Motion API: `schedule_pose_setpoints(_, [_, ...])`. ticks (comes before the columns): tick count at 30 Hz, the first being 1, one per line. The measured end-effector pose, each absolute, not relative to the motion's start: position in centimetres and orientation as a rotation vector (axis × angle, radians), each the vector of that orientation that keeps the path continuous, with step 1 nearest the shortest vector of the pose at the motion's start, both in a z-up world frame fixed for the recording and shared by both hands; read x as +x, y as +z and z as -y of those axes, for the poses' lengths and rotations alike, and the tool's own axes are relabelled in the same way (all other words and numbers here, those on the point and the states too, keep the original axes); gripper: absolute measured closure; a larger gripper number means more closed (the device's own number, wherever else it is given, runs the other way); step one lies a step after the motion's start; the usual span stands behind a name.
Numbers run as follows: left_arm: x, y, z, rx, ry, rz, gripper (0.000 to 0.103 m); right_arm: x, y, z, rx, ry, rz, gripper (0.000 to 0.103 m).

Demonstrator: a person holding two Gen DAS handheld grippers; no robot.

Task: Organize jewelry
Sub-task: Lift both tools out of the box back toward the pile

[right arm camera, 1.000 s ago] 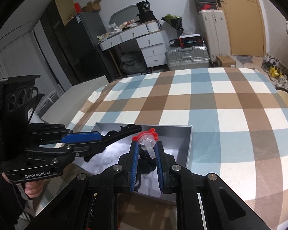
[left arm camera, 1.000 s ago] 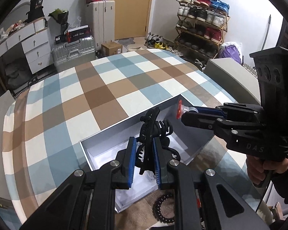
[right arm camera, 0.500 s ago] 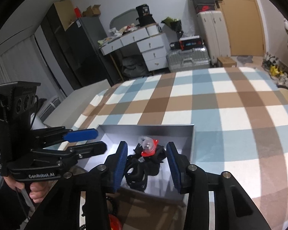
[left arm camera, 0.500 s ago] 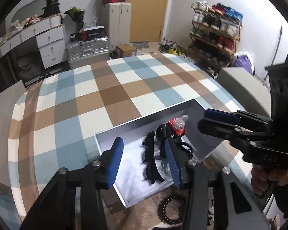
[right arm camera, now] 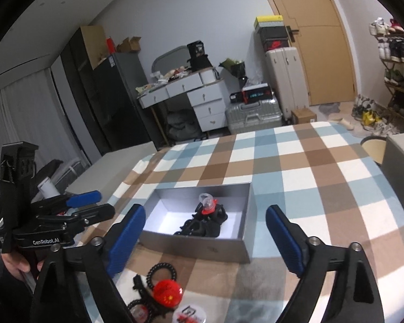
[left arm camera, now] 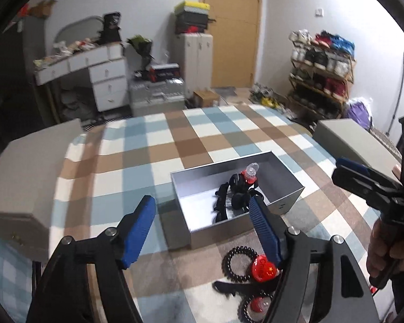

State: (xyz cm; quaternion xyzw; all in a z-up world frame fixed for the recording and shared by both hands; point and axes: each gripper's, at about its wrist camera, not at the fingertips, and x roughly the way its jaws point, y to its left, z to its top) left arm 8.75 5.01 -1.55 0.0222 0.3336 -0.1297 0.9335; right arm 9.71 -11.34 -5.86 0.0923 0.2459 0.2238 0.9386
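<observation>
Blue-padded left gripper (left arm camera: 202,220) jaws opening, empty, right gripper (right arm camera: 204,231) opening wide, empty, above grey box (right arm camera: 202,245)

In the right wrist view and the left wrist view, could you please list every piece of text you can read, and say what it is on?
"GenRobot.AI": on the side of the left hand-held gripper, right wrist view.
White letters on the right hand-held gripper, left wrist view: too blurred to read.
Yellow marks on the red round hair tie ornament: too small to read.
Print on the round sticker: blurred.
</observation>
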Motion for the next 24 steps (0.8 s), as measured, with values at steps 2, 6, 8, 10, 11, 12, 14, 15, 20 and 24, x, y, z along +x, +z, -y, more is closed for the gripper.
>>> schedule_pose_setpoints(2, [7.6,-1.3,-5.4,0.023,-0.226,-0.646,0.02,8.6,-5.7,11.3,0.179,0.456,-0.486,0.006])
schedule_pose_setpoints(6, [6.0,-1.0,-6.1,-0.042,-0.154,-0.573,0.017,6.5,-5.9,11.0,0.153,0.453,-0.471,0.004])
schedule_pose_setpoints(8, [5.6,-1.1,-6.2,-0.051,-0.123,-0.562,0.008,5.7,-6.2,10.6,0.134,0.45,-0.475,0.003])
schedule_pose_setpoints(10, [5.0,-1.5,-6.5,-0.078,-0.083,-0.533,0.001,4.9,-6.5,10.4,0.118,0.45,-0.482,0.002])
schedule_pose_setpoints(11, [4.7,-1.8,-6.7,-0.093,-0.06,-0.521,0.001,4.6,-6.8,10.3,0.113,0.45,-0.484,0.001])
schedule_pose_setpoints(12, [4.6,-2.2,-6.9,-0.108,-0.042,-0.519,0.001,4.3,-7.0,10.2,0.108,0.45,-0.487,0.0])
schedule_pose_setpoints(14, [4.4,-3.2,-7.1,-0.138,-0.035,-0.544,0.001,3.7,-7.5,10.1,0.098,0.452,-0.497,0.0])
schedule_pose_setpoints(15, [4.4,-3.7,-7.1,-0.144,-0.031,-0.557,0.001,3.4,-7.8,10.0,0.089,0.451,-0.503,0.0])
schedule_pose_setpoints(20, [3.1,-5.3,-6.3,-0.116,-0.004,-0.562,0.001,2.3,-9.3,9.7,0.047,0.446,-0.533,0.0])
schedule_pose_setpoints(24, [1.9,-6.2,-6.1,-0.128,-0.025,-0.578,0.001,2.3,-11.0,9.3,0.012,0.434,-0.58,0.0])
